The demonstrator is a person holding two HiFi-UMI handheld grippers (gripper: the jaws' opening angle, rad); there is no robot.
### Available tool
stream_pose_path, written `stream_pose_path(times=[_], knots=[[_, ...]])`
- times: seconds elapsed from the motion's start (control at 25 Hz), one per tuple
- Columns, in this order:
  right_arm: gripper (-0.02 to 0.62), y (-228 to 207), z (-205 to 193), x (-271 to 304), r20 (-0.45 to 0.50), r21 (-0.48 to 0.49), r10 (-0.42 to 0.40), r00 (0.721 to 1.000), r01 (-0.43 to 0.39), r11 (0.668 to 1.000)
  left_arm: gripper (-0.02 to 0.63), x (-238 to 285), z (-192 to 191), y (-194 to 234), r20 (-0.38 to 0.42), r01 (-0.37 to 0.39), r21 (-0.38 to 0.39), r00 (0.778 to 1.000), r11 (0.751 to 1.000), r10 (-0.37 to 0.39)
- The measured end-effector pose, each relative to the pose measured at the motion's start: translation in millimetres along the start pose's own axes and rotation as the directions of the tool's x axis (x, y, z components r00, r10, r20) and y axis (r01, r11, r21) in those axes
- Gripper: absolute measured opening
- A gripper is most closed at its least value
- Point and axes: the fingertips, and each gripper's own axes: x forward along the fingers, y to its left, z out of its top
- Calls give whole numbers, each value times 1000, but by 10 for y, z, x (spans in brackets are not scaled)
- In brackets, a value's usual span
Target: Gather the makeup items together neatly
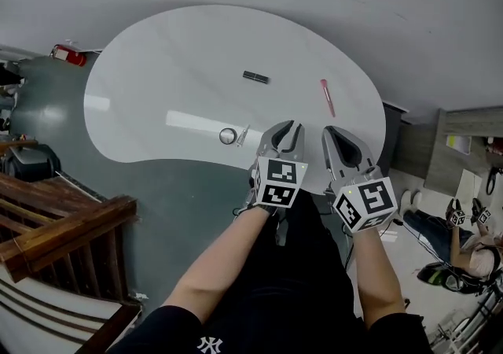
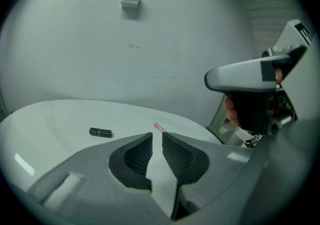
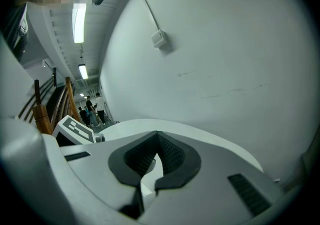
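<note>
White bench (image 1: 149,101), black and pink items
Black case (image 1: 255,77), pink stick (image 1: 327,97); grey left gripper (image 1: 289,124) and right gripper (image 1: 330,132), each marked with black-and-white squares.

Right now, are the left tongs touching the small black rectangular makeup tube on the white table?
Apart. The head view shows the left tongs at the near edge, the small black rectangular makeup tube farther out, bare white table between.

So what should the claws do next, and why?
Probably reach the left claw forward to the small ring, the nearest piece: that claw is empty, and the ring, black tube and pink stick lie scattered apart on the table.
</note>
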Motion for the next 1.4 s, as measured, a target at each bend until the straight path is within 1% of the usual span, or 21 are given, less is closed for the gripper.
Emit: stream_pose_path(times=[0.2, 0.4, 0.6, 0.84, 1.0, 1.24, 1.4], knots=[[14, -419, 1, -124, 4, 25, -45, 999, 45, 999, 66, 424, 19, -207, -31, 16, -82, 999, 997, -19], [14, -776, -5, -186, 3, 54, -71, 998, 70, 996, 66, 806, -3, -380, -67, 10, -131, 998, 991, -19], [14, -1061, -85, -187, -6, 86, -76, 997, 76, 993, 66, 1164, -105, -481, -112, -14, -185, 994, 983, -7], [14, -1293, -140, -122, -26, 113, -76, 997, 78, 990, 67, 1478, -176, -484, -162, -55, -232, 987, 971, 17], [14, -1414, -169, -81, -30, 129, -72, 997, 75, 989, 67, 1632, -202, -450, -191, -86, -243, 981, 966, 39], [14, -1544, -241, -52, -46, 159, -75, 996, 81, 984, 77, 1750, -251, -415, -233, -134, -222, 969, 966, 81], [14, -1615, -259, -15, -46, 166, -65, 997, 72, 983, 83, 1810, -318, -407, -279, -164, -208, 955, 964, 102]])
